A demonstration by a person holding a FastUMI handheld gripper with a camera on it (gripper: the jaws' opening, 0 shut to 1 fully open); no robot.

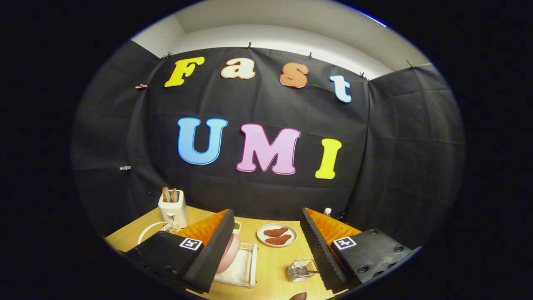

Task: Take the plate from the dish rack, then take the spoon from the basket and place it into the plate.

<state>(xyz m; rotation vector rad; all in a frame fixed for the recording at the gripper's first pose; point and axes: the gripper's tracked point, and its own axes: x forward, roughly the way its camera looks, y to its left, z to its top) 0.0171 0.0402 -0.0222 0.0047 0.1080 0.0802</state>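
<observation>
Left to right on the wooden table (pixel 270 266): boxy white toaster (pixel 173 209) holding two slices; round pink plate (pixel 229 253) standing upright in the white wire dish rack (pixel 245 266), beside the left finger; gripper (pixel 265 241), fingers spread wide, gripping nothing; small wire-mesh basket (pixel 301 269) near the right finger, spoon indistinct inside.

A white toaster (pixel 173 209) stands on the wooden counter (pixel 272 258) beyond the left jaw, near the black cloth wall, with two slices of toast (pixel 169 194) sticking upright out of its top. Ahead of the open gap between the jaws lies a small dish (pixel 277 235) holding two reddish-brown pieces of food. A bottle cap (pixel 327 211) peeks over the right jaw
</observation>
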